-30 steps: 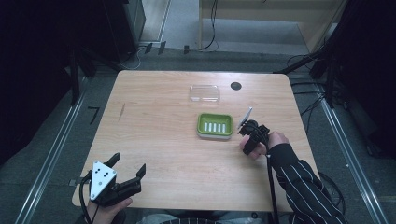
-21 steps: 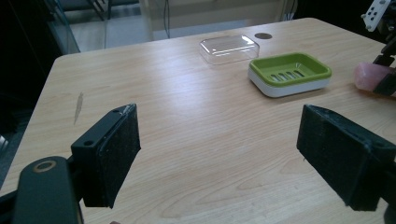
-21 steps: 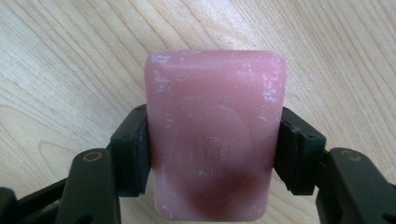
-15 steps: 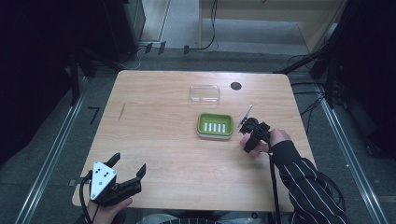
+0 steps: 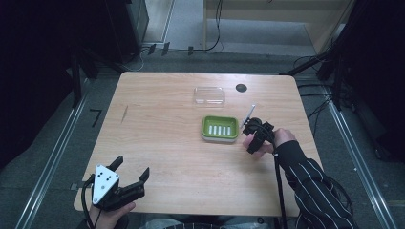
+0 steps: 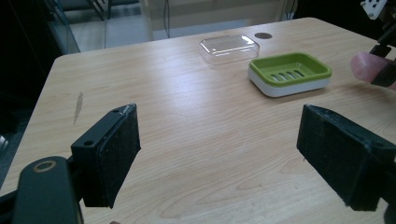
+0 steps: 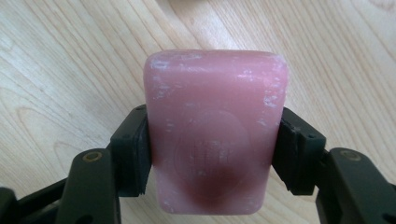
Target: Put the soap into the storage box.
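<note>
Wooden table (image 5: pixel 181 157): right tongs (image 7: pixel 215 154) grip pink soap (image 7: pixel 215 126), dish (image 5: pixel 219 128) alongside overhead; left tongs (image 6: pixel 217 154) gape.

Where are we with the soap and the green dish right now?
Done: the pink soap bar is gripped, the right gripper shut on its two long sides, just right of the green soap dish. In hand: carrying it above the table. Left: setting it in the dish, and probably fitting the clear lid. The left gripper rests open.
</note>
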Available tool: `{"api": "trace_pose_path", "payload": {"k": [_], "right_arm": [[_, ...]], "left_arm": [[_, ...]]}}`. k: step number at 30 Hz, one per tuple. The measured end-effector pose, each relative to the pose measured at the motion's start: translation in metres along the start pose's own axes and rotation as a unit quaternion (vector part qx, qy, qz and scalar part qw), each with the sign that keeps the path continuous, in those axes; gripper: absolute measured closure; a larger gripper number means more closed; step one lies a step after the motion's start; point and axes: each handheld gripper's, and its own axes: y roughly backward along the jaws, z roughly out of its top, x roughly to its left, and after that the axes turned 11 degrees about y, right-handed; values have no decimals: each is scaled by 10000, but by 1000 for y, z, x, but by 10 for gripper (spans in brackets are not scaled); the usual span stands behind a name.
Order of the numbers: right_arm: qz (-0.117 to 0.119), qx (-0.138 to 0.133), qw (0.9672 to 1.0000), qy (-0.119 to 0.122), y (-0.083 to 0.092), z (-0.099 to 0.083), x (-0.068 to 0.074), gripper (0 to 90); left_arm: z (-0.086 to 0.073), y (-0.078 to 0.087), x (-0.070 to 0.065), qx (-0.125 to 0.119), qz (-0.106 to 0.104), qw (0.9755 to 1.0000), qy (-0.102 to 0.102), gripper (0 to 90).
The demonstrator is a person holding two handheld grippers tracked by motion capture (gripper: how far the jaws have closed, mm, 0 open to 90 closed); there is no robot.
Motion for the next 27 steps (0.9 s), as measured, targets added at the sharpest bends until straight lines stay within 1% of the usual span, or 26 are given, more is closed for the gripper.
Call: {"api": "trace_pose_path", "payload": {"k": [2,7,8,9,10,12,13,16,17,18,24,25,26,27], "right_arm": [[-13,11,9999,111,2,2,-1,390],[-17,-5,9998,176,4,6,-2,390],[-13,18,9997,242,4,7,-3,390],[-15,21,9997,257,4,7,-3,390],[-19,14,9998,218,5,8,-3,390],[-15,31,9996,277,5,10,-4,390],[-14,25,9997,255,6,10,-4,390],[-28,52,9996,288,7,13,-5,390],[-18,-6,9995,304,7,14,-5,390],[-27,40,9995,302,9,15,-5,390],[-33,23,9991,426,11,21,-6,390],[-20,39,9991,415,12,23,-6,390],[-30,45,9989,475,13,23,-7,390],[-34,54,9989,459,14,24,-7,390]], "left_arm": [[0,0,0,-1,2,10000,9,138],[0,0,0,2,-10,10000,3,138],[0,0,0,4,-9,10000,2,138],[0,0,0,2,-9,10000,6,138],[0,0,0,5,-7,10000,6,138],[0,0,0,5,-8,10000,5,138],[0,-1,0,10,-1,10000,6,138],[0,-1,0,7,-8,10000,11,139],[0,-1,0,7,-15,10000,13,138],[0,-1,0,11,-11,10000,14,139],[0,-1,0,17,-7,10000,15,138],[0,-1,0,17,-7,10000,16,138],[0,-1,0,17,-9,10000,17,138],[0,-1,0,18,-12,10000,16,138]]}}
